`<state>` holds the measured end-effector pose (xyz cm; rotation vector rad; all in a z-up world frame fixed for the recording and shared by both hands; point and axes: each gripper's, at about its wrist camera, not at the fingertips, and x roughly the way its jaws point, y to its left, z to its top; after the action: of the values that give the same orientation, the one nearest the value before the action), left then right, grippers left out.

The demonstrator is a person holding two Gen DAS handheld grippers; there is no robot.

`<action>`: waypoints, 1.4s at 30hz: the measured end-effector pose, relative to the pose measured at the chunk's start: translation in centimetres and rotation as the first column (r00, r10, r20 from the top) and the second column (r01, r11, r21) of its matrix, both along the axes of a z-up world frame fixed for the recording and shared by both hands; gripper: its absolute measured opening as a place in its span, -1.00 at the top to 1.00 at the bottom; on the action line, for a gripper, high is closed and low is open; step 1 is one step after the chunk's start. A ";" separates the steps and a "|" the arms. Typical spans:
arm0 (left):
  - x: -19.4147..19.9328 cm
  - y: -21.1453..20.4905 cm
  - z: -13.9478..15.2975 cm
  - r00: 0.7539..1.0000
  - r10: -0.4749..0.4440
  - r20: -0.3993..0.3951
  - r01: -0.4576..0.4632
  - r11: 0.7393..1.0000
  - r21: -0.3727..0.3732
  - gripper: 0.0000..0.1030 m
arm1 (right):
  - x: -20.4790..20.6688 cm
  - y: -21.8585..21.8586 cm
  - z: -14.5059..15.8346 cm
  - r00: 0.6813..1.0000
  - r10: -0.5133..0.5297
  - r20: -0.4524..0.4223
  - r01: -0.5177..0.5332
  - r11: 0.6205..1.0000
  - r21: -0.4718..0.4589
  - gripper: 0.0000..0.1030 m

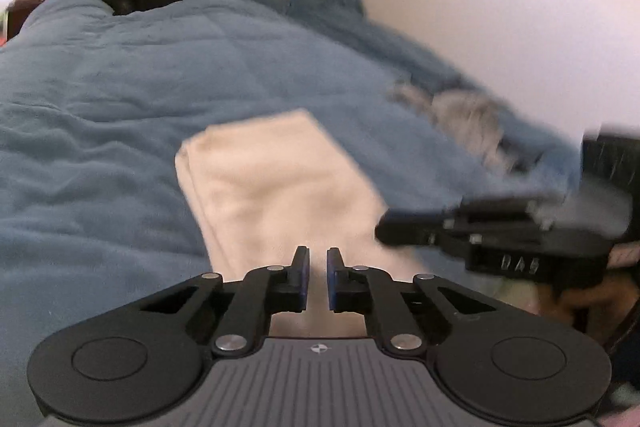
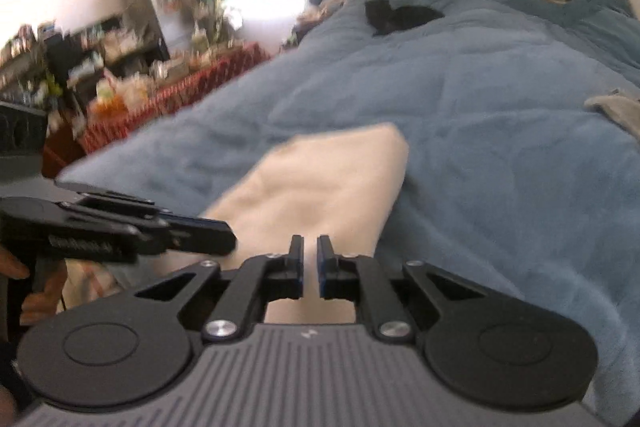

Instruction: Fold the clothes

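blue quilt (image 1: 120, 99) spread across the bed, folded cream garment (image 1: 272, 179) laid flat on it, left gripper (image 1: 318, 277) and right gripper (image 2: 310, 265) held just above its near edge, jaws nearly closed, apparently nothing clamped, blurred grey cloth (image 1: 460, 111) seen beyond

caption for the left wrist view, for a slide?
Left tongs nearly shut and empty above a folded cream cloth on a blue blanket; right tongs alongside.

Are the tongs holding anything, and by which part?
Cannot be told: left tongs and right tongs sit nearly closed over the near end of the cream cloth; no pinch shows.
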<state>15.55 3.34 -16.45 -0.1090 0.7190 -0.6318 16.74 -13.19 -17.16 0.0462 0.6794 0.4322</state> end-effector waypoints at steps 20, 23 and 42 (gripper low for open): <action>-0.4 -1.2 -1.3 0.999 0.034 0.041 -0.036 0.998 0.057 0.82 | 3.5 -0.2 -2.0 1.000 0.006 0.014 -0.004 0.991 -0.134 0.88; -0.2 -1.1 -1.6 0.999 0.035 0.024 -0.036 0.998 0.051 0.82 | 4.1 -0.3 -3.0 1.000 0.002 -0.007 -0.003 0.993 -0.114 0.90; 7.5 -0.1 -1.8 0.982 0.156 -0.103 -0.161 0.986 -0.037 0.94 | 8.4 -0.4 -2.8 0.999 -0.042 -0.033 0.040 0.997 -0.066 0.91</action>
<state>23.05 3.27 -18.27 -0.2389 0.7848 -0.4926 25.18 -13.58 -20.00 0.0054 0.7244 0.3704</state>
